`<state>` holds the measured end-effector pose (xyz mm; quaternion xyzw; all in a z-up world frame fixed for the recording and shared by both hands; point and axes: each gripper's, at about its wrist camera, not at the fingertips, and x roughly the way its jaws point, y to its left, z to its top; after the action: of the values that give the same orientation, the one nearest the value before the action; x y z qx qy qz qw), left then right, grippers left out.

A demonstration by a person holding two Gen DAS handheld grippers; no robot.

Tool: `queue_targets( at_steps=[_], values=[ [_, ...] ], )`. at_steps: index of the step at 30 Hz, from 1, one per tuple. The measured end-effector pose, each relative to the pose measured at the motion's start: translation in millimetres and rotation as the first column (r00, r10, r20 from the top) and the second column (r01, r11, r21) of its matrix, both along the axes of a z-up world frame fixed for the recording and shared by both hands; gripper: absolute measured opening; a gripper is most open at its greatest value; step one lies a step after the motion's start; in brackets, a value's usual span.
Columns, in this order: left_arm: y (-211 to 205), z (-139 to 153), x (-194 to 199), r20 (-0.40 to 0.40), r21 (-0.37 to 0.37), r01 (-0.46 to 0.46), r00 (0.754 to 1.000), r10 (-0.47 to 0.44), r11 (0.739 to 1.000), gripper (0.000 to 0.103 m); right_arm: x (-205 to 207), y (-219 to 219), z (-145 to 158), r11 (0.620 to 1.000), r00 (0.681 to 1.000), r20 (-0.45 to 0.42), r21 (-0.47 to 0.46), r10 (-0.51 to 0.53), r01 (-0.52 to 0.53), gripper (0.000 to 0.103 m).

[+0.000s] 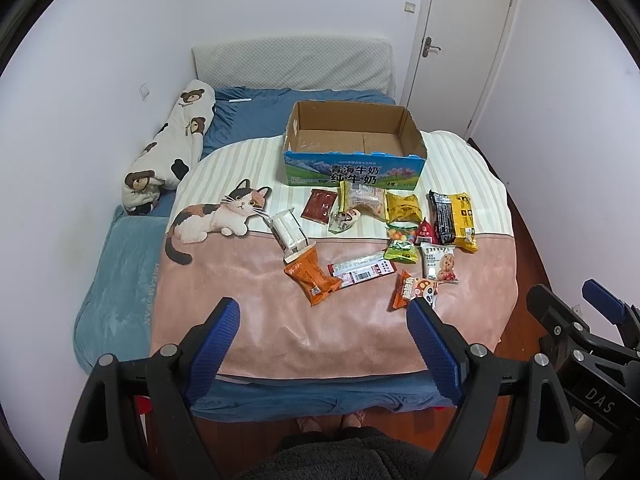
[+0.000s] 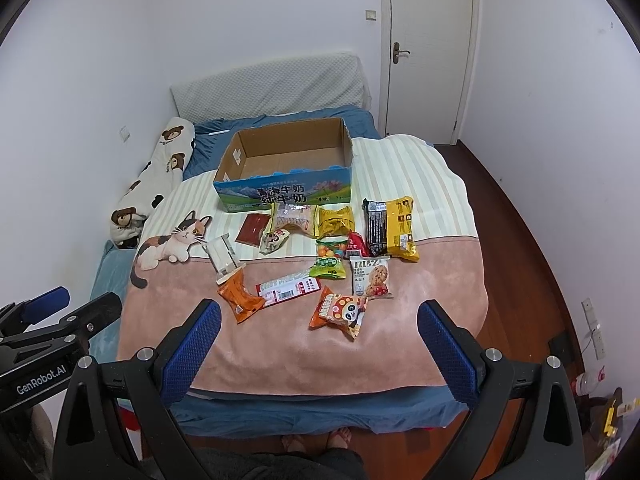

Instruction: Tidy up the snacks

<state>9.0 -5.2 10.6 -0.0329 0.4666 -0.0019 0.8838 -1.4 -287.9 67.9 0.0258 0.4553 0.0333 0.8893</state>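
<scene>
An open brown cardboard box with a blue printed milk-carton front (image 1: 354, 148) sits on the striped far half of a cat-print blanket (image 1: 224, 208) spread over a bed; its floor is bare cardboard, nothing inside. The snack packets lie on the blanket just in front of it. An orange crinkled snack pouch (image 1: 314, 280) runs diagonally, touching a clear wrapper of white wafers (image 1: 288, 232) at its upper end. A long red-and-white barcode-labelled packet (image 1: 362, 270) lies nearly crosswise. A black-and-yellow pack (image 2: 390, 226) lies lengthwise toward the box. The left gripper (image 1: 324, 320) and right gripper (image 2: 320, 320) hover with jaws spread, gripping nothing.
</scene>
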Motion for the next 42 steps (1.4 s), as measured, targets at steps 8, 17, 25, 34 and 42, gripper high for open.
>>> queue_targets(
  at_steps=[8,17,25,34,42],
  values=[
    [4,-1,-3,0.002,0.001,-0.001,1.000,0.001,1.000,0.085,0,0,-1,1.000,1.000,0.000,0.002,-0.001,0.001,0.100],
    [6,-5,-3,-0.001,0.001,0.002,1.000,-0.002,1.000,0.085,1,1,-1,1.000,1.000,-0.002,0.003,-0.001,0.001,0.100],
    [22,-24,36,-0.022,0.007,-0.058,0.998,0.058,0.998,0.085,21,-7,-18,0.997,0.997,-0.034,0.041,-0.065,0.067,0.101],
    [55,-90,140,-0.186,-0.028,-0.191,0.965,0.183,0.981,0.085,117,-50,-94,0.977,0.966,-0.195,0.092,-0.171,0.191,0.101],
    [64,-183,234,-0.421,-0.055,-0.317,0.867,0.266,0.947,0.085,244,-112,-199,0.954,0.906,-0.354,0.095,-0.233,0.283,0.102]
  ],
)
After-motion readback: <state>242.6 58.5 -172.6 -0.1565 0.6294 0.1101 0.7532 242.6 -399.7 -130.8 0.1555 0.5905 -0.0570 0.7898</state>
